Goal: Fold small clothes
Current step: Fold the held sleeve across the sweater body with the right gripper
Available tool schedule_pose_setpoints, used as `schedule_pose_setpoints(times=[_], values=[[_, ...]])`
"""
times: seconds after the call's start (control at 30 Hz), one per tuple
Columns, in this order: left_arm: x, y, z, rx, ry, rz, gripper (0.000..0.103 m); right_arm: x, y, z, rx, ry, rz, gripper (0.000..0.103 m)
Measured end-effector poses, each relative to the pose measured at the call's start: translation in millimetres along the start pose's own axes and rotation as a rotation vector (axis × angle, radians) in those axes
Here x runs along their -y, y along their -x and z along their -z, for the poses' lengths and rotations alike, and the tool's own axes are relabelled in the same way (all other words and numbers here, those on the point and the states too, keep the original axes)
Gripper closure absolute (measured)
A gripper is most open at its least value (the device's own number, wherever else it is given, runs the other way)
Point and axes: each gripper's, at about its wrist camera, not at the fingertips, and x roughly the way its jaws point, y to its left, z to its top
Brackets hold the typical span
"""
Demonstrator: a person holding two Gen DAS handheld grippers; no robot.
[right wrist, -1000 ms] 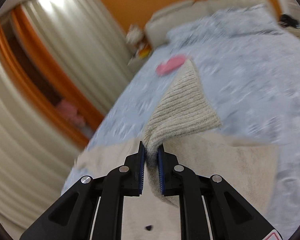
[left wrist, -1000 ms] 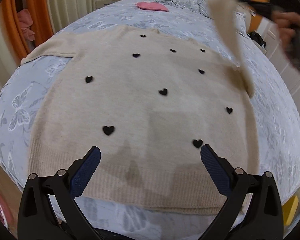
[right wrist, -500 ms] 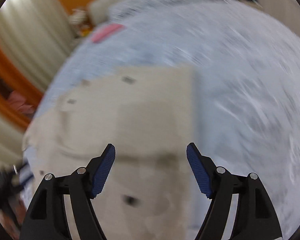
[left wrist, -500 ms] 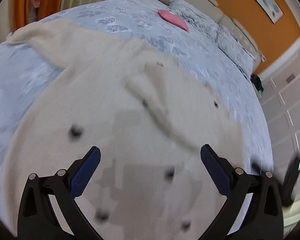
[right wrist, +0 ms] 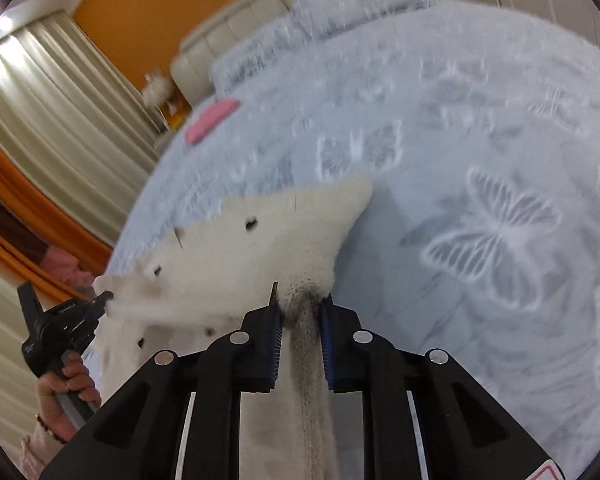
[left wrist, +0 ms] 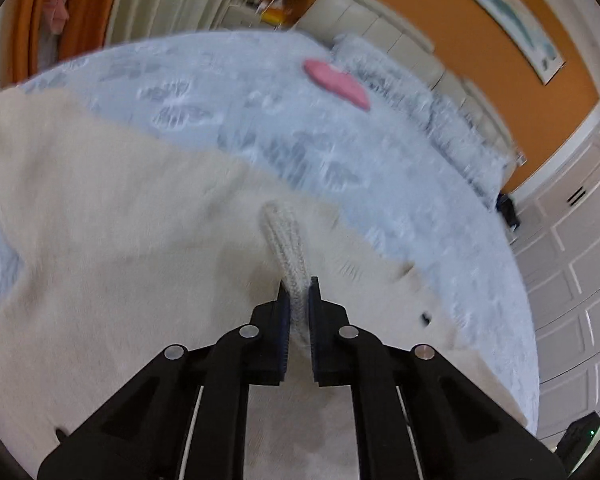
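A cream knit sweater (left wrist: pixel 112 216) with small black hearts lies on the bed. My left gripper (left wrist: pixel 296 300) is shut on a ribbed part of the sweater (left wrist: pixel 286 240) that stands up in front of the fingers. My right gripper (right wrist: pixel 300 308) is shut on the sweater's right edge (right wrist: pixel 308 248), with cloth running back between the jaws. The left gripper (right wrist: pixel 100 299) also shows at the left of the right wrist view, pinching the sweater's far edge, held by a hand (right wrist: pixel 66 376).
The bed has a pale blue butterfly-print cover (right wrist: pixel 480 208). A pink item (left wrist: pixel 336 84) lies near the pillows (left wrist: pixel 428 120). Curtains (right wrist: pixel 40 120) and an orange wall stand behind the bed; white cupboards (left wrist: pixel 572 264) are to the right.
Both grippers were open half a second ago and have now shut on the sweater. A second ago the right gripper held a sleeve cuff in the air; that sleeve now lies across the sweater.
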Motion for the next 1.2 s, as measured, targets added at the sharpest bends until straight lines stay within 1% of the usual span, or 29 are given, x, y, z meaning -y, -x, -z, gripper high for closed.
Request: schedule_pose_setpoints(times=[0.03, 0.1, 0.13, 0.17, 0.2, 0.23, 0.3, 0.33, 0.37, 0.4, 0.47, 0.5, 0.53, 0.57, 0.6, 0.67, 0.7, 0.73, 0.8, 0.87, 0.9, 0.93, 0.97, 1.0, 1.03, 1.07, 1.1, 1.13, 1.2], values=[[-1, -6, 1, -0.012, -0.005, -0.01, 0.095, 7, -5, 3, -0.013, 0.005, 0.023, 0.088], [-9, -35, 14, -0.109, -0.021, -0.068, 0.095, 31, -41, 21, -0.14, -0.012, 0.087, 0.087], [-17, -52, 28, -0.172, -0.021, -0.12, 0.095, 41, -55, 30, -0.204, -0.027, 0.102, 0.087], [-21, -54, 36, -0.18, -0.023, -0.127, 0.093, 46, -52, 35, -0.169, -0.042, 0.07, 0.085], [-22, -47, 44, -0.143, -0.029, -0.115, 0.092, 46, -46, 34, -0.162, -0.053, 0.069, 0.075], [-23, -41, 46, -0.136, -0.024, -0.11, 0.089, 46, -38, 33, -0.161, -0.072, 0.083, 0.063], [-31, -24, 51, -0.141, 0.014, -0.073, 0.081, 47, -20, 34, -0.153, -0.094, 0.085, 0.054], [-36, -16, 51, -0.135, 0.022, -0.069, 0.065, 49, -11, 38, -0.153, -0.105, 0.071, 0.051], [-44, 3, 53, -0.122, 0.03, -0.074, 0.051, 53, 1, 47, -0.173, -0.126, 0.051, 0.048], [-51, 17, 56, -0.111, 0.031, -0.081, 0.046, 56, 12, 58, -0.201, -0.144, 0.039, 0.045], [-74, 52, 64, -0.107, 0.042, -0.087, 0.036, 58, 34, 78, -0.253, -0.147, 0.028, 0.044], [-86, 69, 71, -0.115, 0.05, -0.093, 0.033, 58, 44, 92, -0.279, -0.144, 0.028, 0.042], [-105, 91, 80, -0.126, 0.058, -0.128, 0.03, 58, 58, 111, -0.312, -0.144, 0.023, 0.039], [-114, 104, 86, -0.131, 0.059, -0.157, 0.028, 58, 68, 127, -0.342, -0.144, 0.018, 0.037], [-130, 121, 97, -0.141, 0.061, -0.207, 0.026, 55, 76, 147, -0.382, -0.144, 0.015, 0.035], [-153, 148, 114, -0.161, 0.086, -0.26, 0.023, 49, 83, 176, -0.449, -0.138, 0.006, 0.032], [-163, 157, 123, -0.171, 0.109, -0.271, 0.022, 47, 84, 188, -0.466, -0.139, 0.004, 0.029], [-175, 167, 134, -0.19, 0.152, -0.3, 0.019, 44, 86, 197, -0.471, -0.139, 0.004, 0.022], [-188, 173, 148, -0.209, 0.206, -0.28, 0.019, 34, 86, 205, -0.44, -0.11, 0.019, 0.014], [-186, 177, 156, -0.171, 0.175, -0.266, 0.019, 24, 81, 205, -0.43, -0.084, 0.053, 0.013], [-182, 175, 158, -0.176, 0.158, -0.274, 0.02, 17, 79, 207, -0.426, -0.074, 0.05, 0.015], [-178, 173, 159, -0.181, 0.144, -0.286, 0.029, 11, 73, 202, -0.424, -0.064, 0.023, 0.042], [-172, 169, 160, -0.201, 0.135, -0.287, 0.05, 7, 67, 201, -0.44, -0.053, 0.006, 0.068], [-168, 166, 159, -0.229, 0.133, -0.273, 0.065, 9, 63, 200, -0.476, -0.069, 0.013, 0.092], [-165, 163, 157, -0.264, 0.149, -0.25, 0.089, 14, 67, 198, -0.47, -0.102, 0.005, 0.093], [-163, 165, 155, -0.298, 0.192, -0.227, 0.092, 14, 77, 187, -0.433, -0.121, -0.001, 0.094], [-161, 168, 153, -0.3, 0.2, -0.212, 0.093, 14, 90, 180, -0.401, -0.112, 0.009, 0.094], [-157, 173, 150, -0.299, 0.198, -0.191, 0.093, 15, 104, 173, -0.368, -0.101, 0.019, 0.095], [-145, 191, 152, -0.303, 0.149, -0.159, 0.094, 23, 140, 163, -0.319, -0.077, 0.04, 0.096]])
